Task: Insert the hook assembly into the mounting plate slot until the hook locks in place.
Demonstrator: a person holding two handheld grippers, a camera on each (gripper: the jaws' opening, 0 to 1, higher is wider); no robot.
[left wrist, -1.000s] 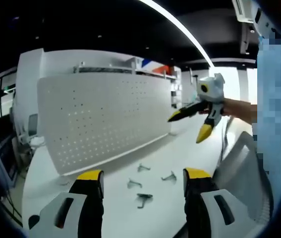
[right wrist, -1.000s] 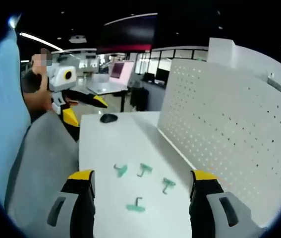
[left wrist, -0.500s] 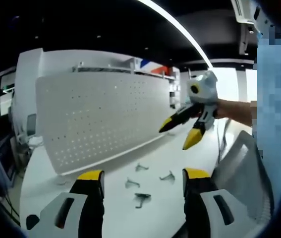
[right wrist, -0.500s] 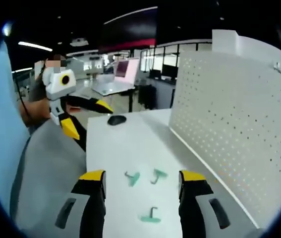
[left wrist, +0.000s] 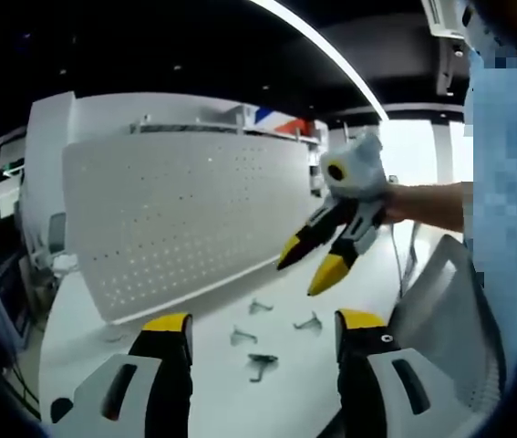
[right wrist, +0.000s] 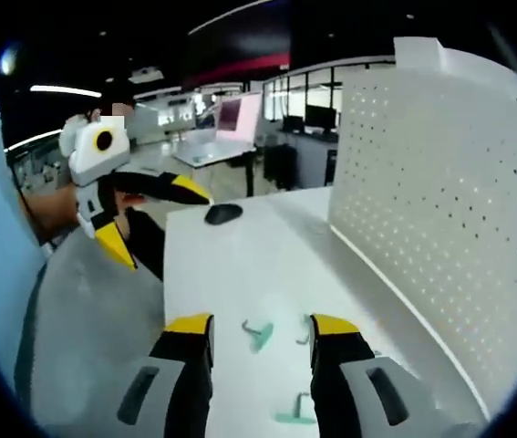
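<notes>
Four small grey-green metal hooks (left wrist: pixel 258 336) lie loose on the white tabletop (left wrist: pixel 85 319), in a cluster just in front of the tall white perforated pegboard panel (left wrist: pixel 185 219) that stands upright along the table's far side. Starting from the left, the left gripper (left wrist: pixel 263 333) hangs back above the near edge, its yellow-tipped jaws set wide apart with nothing between them; the hooks sit ahead of it, framed between the jaws. Farther right in the left gripper view, the right gripper (left wrist: pixel 317 260) slants down over the hooks, jaws parted and empty.

In the right gripper view the right gripper (right wrist: pixel 260 330) looks straight down onto the cluster: one hook (right wrist: pixel 259 333) lies between its tips and another (right wrist: pixel 294 412) lower down, closer to the camera. I'd say the right hand is the nearer one and best placed to pick. Each hook lies flat, so it must be turned upright before its end can meet a hole in the panel, which stands to the right of that gripper. No hook is yet in the panel.
</notes>
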